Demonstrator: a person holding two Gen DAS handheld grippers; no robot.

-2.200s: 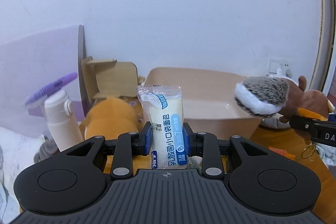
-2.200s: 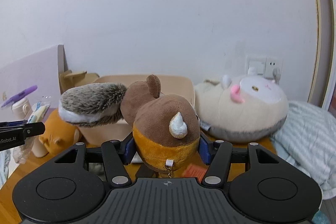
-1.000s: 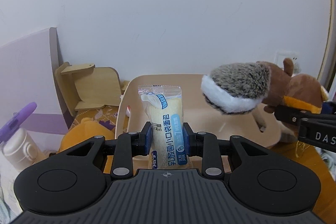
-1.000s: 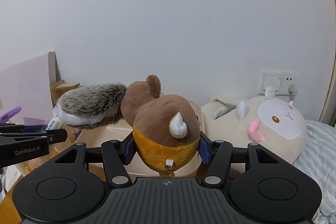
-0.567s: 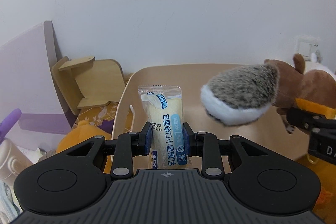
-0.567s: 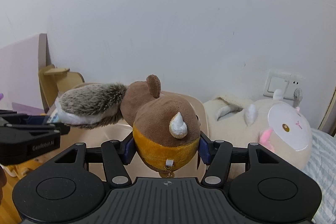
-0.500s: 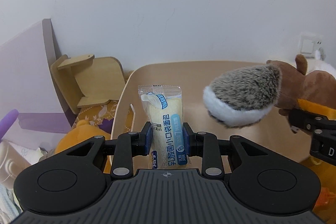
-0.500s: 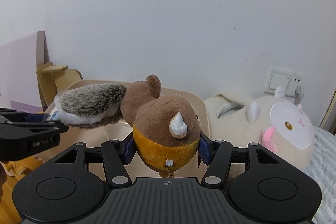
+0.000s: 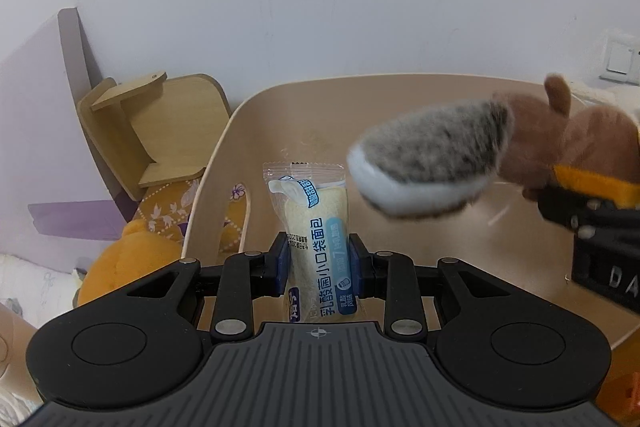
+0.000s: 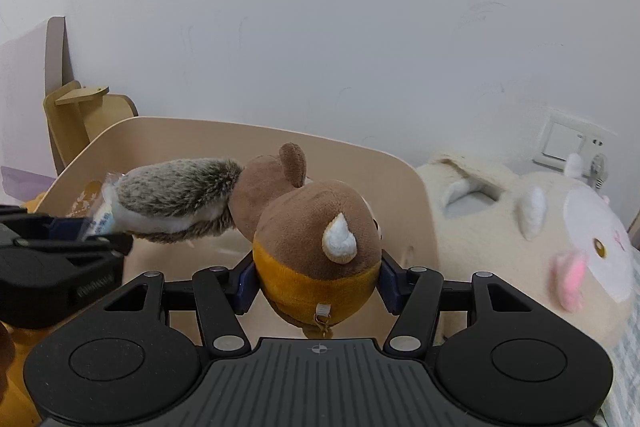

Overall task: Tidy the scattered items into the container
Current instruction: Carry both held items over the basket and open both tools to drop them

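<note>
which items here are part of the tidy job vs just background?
In the job:
- bread packet, clamped in left gripper
- squirrel plush, clamped in right gripper
- beige bin, the container

Lying about:
- wooden stand
- orange plush
- cream plush
- wall socket

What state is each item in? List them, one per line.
bread packet: upright, clamped in left gripper, over the bin.
squirrel plush: clamped in right gripper, tail over the bin.
beige bin: open-topped, floor bare where visible.
cream plush: lying beside the bin.
</note>
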